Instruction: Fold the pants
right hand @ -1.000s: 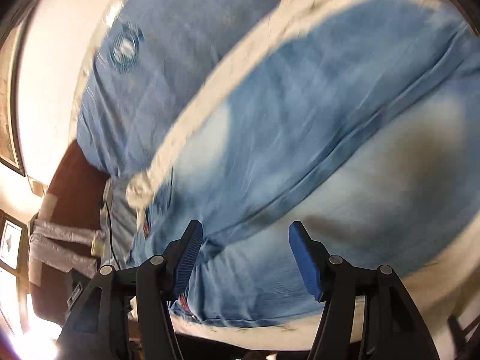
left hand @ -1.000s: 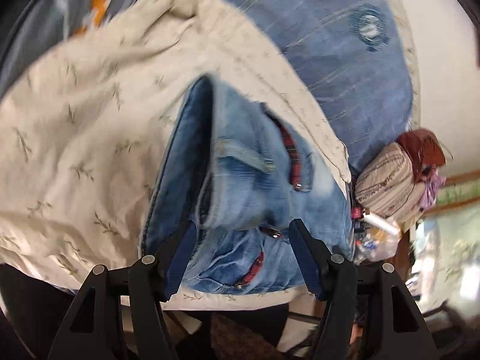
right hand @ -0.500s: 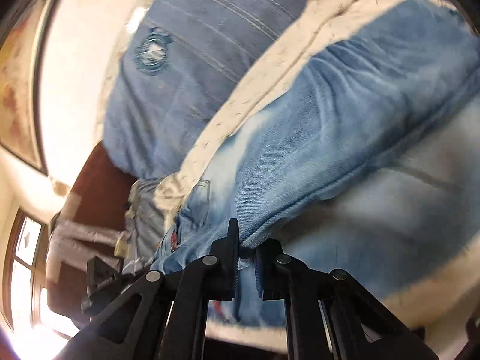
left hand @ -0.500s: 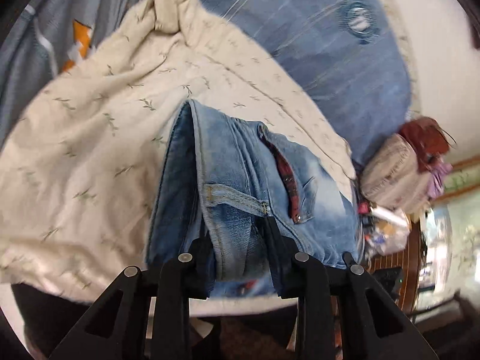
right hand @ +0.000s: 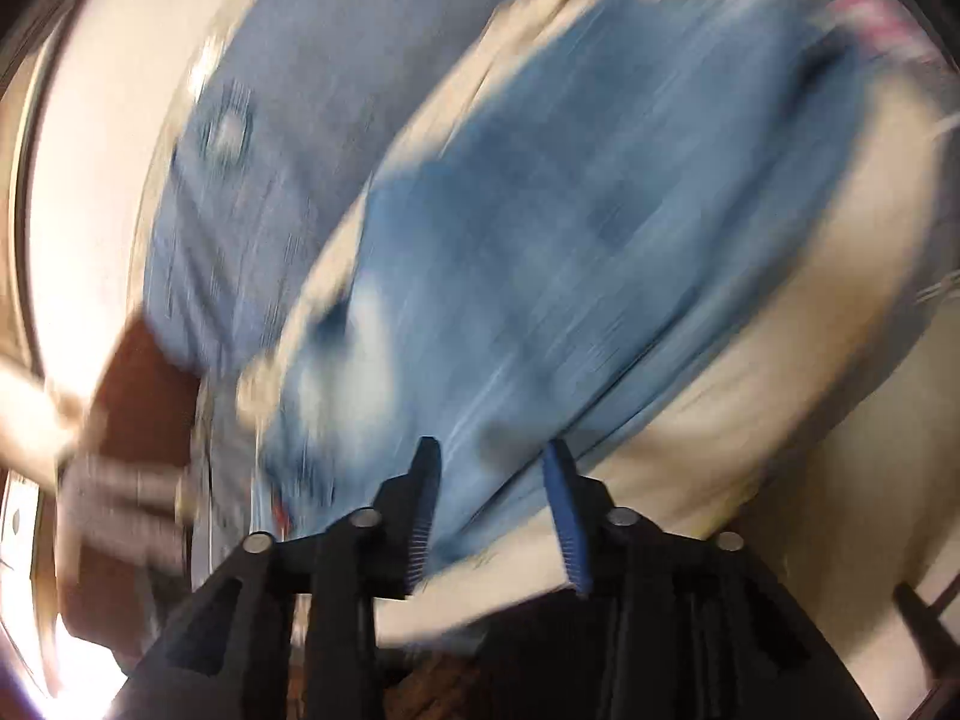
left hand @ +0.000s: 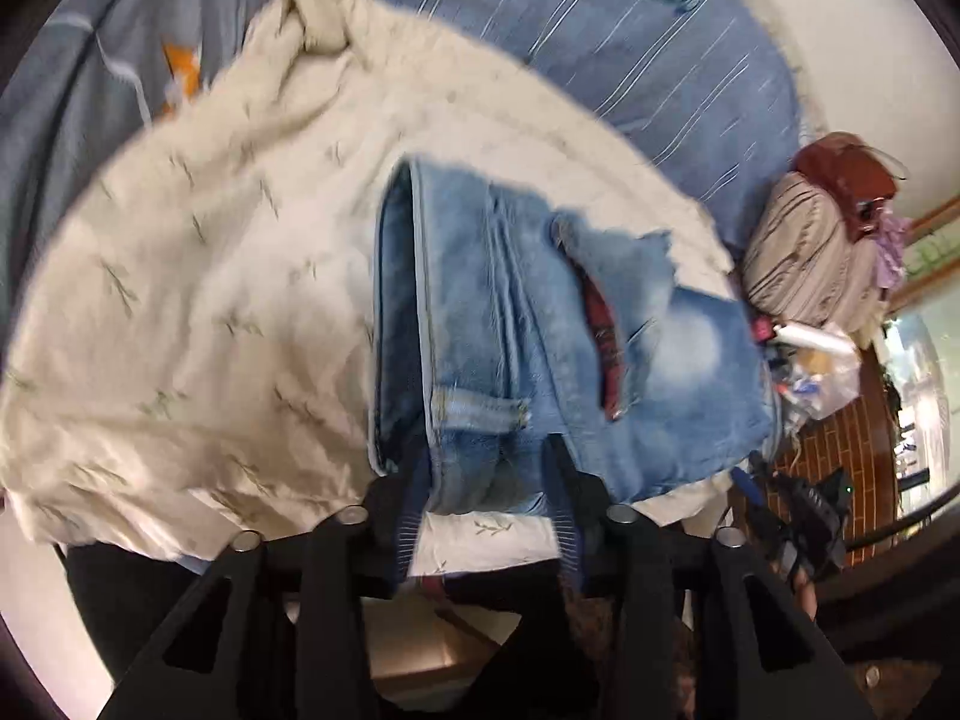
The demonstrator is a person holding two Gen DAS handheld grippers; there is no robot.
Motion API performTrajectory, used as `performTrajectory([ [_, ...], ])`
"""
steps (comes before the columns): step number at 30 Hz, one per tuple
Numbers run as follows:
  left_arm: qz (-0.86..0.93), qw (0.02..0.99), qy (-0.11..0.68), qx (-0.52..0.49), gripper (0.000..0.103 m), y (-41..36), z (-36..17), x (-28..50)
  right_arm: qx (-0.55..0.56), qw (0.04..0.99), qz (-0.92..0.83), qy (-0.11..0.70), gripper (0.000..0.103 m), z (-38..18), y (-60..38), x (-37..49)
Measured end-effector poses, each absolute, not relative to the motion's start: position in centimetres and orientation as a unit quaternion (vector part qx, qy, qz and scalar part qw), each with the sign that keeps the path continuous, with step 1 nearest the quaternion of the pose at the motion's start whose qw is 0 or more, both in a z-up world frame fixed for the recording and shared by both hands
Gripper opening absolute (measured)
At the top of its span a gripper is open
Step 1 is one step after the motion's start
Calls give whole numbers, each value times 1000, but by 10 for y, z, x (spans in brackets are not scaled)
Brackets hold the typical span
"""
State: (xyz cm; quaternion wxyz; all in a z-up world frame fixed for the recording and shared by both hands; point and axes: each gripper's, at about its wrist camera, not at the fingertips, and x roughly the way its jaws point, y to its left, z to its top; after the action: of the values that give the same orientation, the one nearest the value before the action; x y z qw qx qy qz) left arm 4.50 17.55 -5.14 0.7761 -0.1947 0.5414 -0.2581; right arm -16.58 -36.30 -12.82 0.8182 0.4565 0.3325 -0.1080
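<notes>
Light blue jeans (left hand: pixel 540 330) lie folded on a cream leaf-print sheet (left hand: pixel 198 300). In the left wrist view my left gripper (left hand: pixel 486 468) has its jaws partly apart around the near fold of the jeans, the denim bunched between the pads. In the right wrist view, which is heavily motion-blurred, the jeans (right hand: pixel 570 228) fill the middle. My right gripper (right hand: pixel 492 462) has its jaws partly apart, with denim lying between them.
A blue striped quilt (left hand: pixel 630 42) lies beyond the sheet. A striped bundle and a red-brown bag (left hand: pixel 840 180) sit at the right. Bottles and clutter (left hand: pixel 810 360) stand on a low brick-pattern surface. A white wall (right hand: pixel 90 180) is at the left.
Both grippers shut on the jeans half a second ago and have since opened partway. The right view is now blurred from fast motion. The jeans' fold has shifted.
</notes>
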Motion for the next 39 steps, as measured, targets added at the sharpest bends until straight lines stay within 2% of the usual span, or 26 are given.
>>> performTrajectory([
  [1, -251, 780, 534, -208, 58, 183, -49, 47, 471, 817, -142, 302, 45, -122, -385, -183],
  [2, -244, 781, 532, -218, 61, 191, -51, 49, 484, 812, -176, 273, 47, -117, -407, -197],
  [6, -222, 734, 576, -284, 62, 192, -76, 73, 517, 792, -236, 223, 48, -117, -466, -210],
  [8, -209, 728, 593, -272, 59, 174, -93, 87, 520, 792, -233, 218, 48, -122, -479, -198],
  [10, -201, 720, 616, -249, 20, 156, -101, 94, 507, 796, -248, 221, 48, -124, -488, -183],
  [12, -193, 725, 618, -234, 20, 147, -93, 89, 493, 806, -239, 225, 5, -116, -499, -169],
  [15, -217, 750, 588, -213, 20, 142, -69, 76, 449, 845, -230, 177, 3, -73, -497, -184],
  [17, -217, 757, 586, -190, 20, 137, -68, 68, 425, 852, -250, 174, 3, -66, -496, -196],
  [20, -186, 753, 613, -149, 20, 123, -84, 62, 439, 812, -298, 245, 4, -113, -511, -204],
  [22, -182, 735, 634, -161, 22, 125, -100, 63, 462, 787, -303, 273, 3, -146, -516, -207],
  [23, -188, 733, 632, -168, 22, 130, -97, 62, 471, 787, -305, 258, 8, -145, -514, -213],
  [24, -196, 733, 629, -169, 22, 133, -92, 61, 482, 786, -305, 240, 17, -141, -512, -220],
  [26, -233, 739, 610, -167, 22, 141, -78, 56, 477, 785, -327, 223, 26, -127, -508, -232],
  [29, -267, 768, 562, -150, 27, 159, -44, 46, 439, 805, -349, 193, 26, -93, -495, -238],
  [30, -265, 777, 550, -155, 32, 164, -36, 46, 424, 820, -332, 192, 27, -81, -489, -231],
  [31, -256, 784, 542, -162, 41, 168, -29, 47, 405, 836, -310, 202, 29, -71, -481, -217],
  [33, -236, 789, 535, -188, 53, 175, -27, 65, 365, 864, -256, 234, 43, -55, -461, -175],
  [36, -221, 763, 564, -226, 54, 171, -43, 90, 317, 892, -133, 292, 53, -44, -421, -90],
  [39, -203, 739, 593, -248, 54, 161, -60, 114, 269, 894, -44, 357, 54, -47, -378, -1],
])
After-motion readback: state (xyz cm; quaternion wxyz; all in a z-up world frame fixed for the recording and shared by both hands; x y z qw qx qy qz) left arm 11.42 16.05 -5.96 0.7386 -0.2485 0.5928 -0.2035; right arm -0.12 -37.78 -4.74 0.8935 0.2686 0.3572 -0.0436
